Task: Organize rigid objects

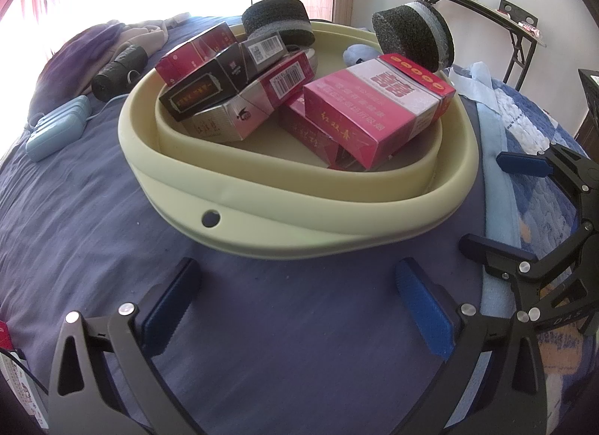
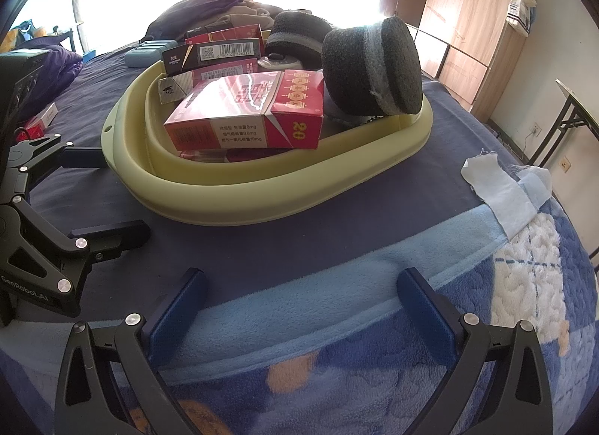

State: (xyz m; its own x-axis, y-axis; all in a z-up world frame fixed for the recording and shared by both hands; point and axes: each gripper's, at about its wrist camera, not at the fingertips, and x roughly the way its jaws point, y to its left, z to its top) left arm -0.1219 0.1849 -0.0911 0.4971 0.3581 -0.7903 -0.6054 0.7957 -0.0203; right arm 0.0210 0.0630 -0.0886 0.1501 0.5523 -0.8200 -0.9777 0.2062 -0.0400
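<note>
A pale green basin [image 1: 299, 218] [image 2: 232, 203] sits on the purple bedsheet. It holds several cigarette boxes: a pink one [image 1: 378, 113] [image 2: 247, 113] on top at the near side, a black one [image 1: 206, 87] and a silver-and-red carton [image 1: 254, 98]. Two black foam discs [image 1: 277, 19] [image 1: 411, 34] rest at the far rim, one lying flat [image 2: 299, 34], the other on edge [image 2: 370, 64]. My left gripper [image 1: 297, 307] [image 2: 101, 195] hovers open and empty just before the basin. My right gripper [image 2: 301, 307] [image 1: 501, 206] is open and empty over the blue blanket, beside the basin.
A light blue case [image 1: 56, 124] and a black rolled pouch [image 1: 116, 72] lie left of the basin, near heaped clothes. More red boxes [image 2: 41, 118] lie on the sheet. A blue patterned blanket [image 2: 486, 285] covers the right side. A folding table [image 1: 486, 4] and a wardrobe [image 2: 468, 23] stand beyond the bed.
</note>
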